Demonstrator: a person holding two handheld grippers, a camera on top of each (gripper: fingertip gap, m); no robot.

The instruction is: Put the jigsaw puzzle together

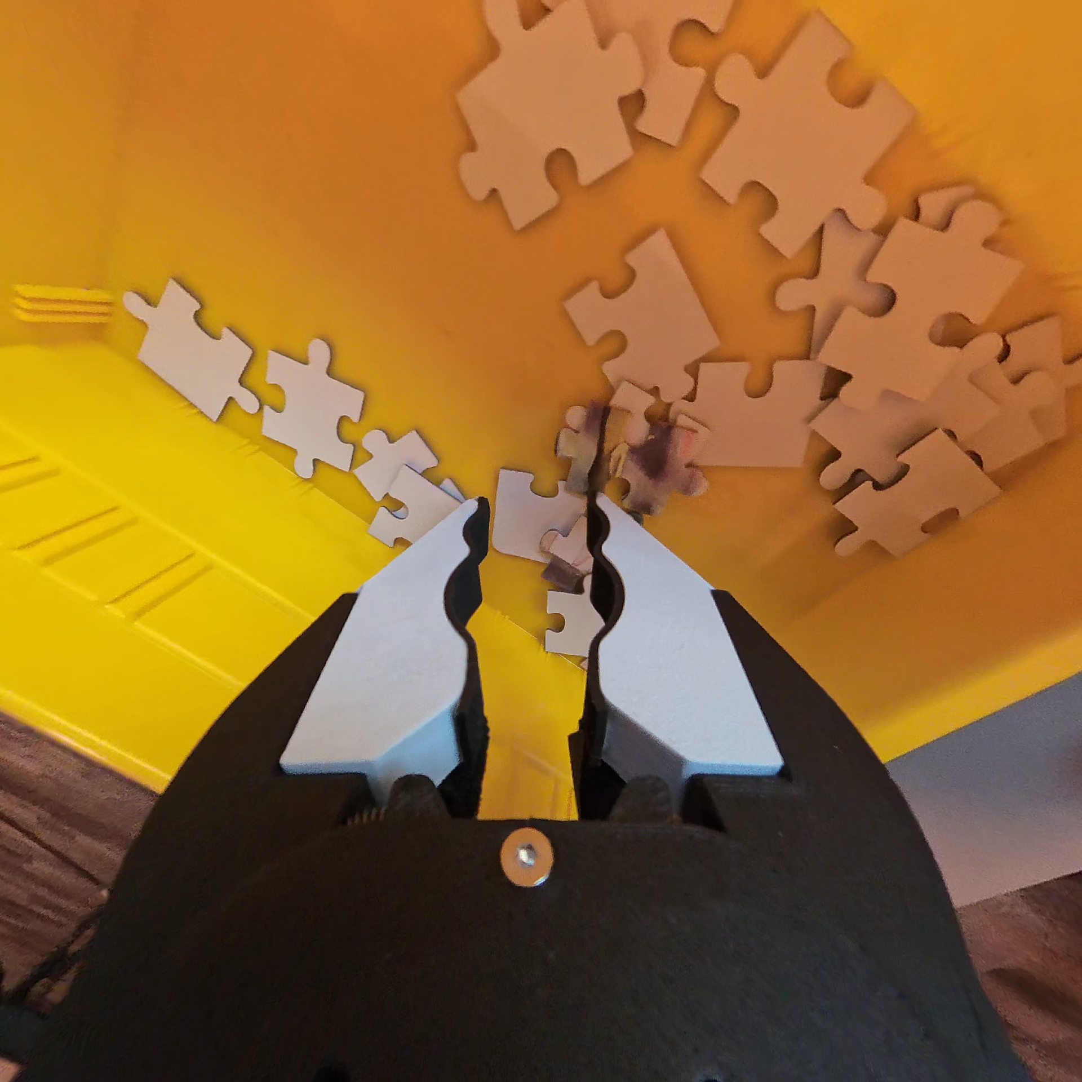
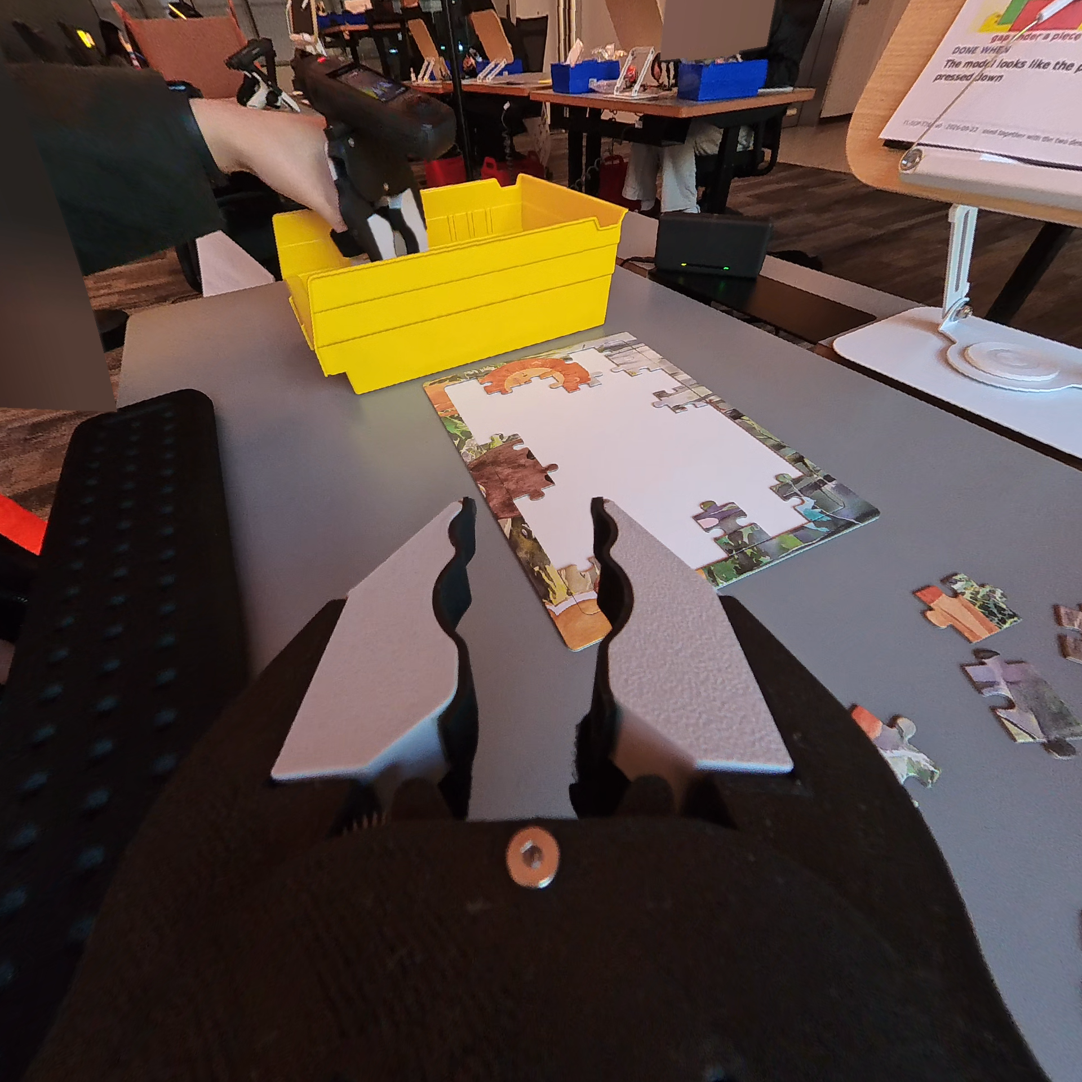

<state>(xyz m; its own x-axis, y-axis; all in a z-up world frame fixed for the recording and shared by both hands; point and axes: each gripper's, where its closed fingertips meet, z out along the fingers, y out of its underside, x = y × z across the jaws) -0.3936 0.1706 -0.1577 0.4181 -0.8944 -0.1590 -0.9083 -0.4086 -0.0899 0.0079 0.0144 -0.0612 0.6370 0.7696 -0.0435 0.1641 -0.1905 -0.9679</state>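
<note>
Reaching into the yellow bin (image 2: 462,293), the left tool (image 1: 538,506) points down at the loose pieces on the bin floor. Its two fingers stand apart with a narrow gap between them, and nothing is clamped. A printed-side-up piece (image 1: 635,462) lies just past the fingertips, close to the right one; contact cannot be confirmed because this area is blurred. Most other pieces in the bin lie blank side up: a row of about four (image 1: 313,404) along the left wall and a larger overlapping cluster (image 1: 878,363) on the right, of which at least ten can be counted.

The right tool (image 2: 533,509) hovers above the grey surface (image 2: 328,468), fingers parted and empty. Ahead of it lies the puzzle board (image 2: 638,462), one item, flat on the surface and just in front of the bin. Its white centre is mostly unfilled. Fitted pieces sit in small groups along the border: an orange group (image 2: 536,375) at the far edge, a brown group (image 2: 515,474) on the left side, and grey-green ones at the right side and near corner.

Four loose printed pieces (image 2: 966,609) are clearly visible on the surface to the right of the board; a fifth is cut off at the frame edge. A person's hand (image 2: 275,158) holds the left tool over the bin. One document stand (image 2: 995,345) rests at the far right.
</note>
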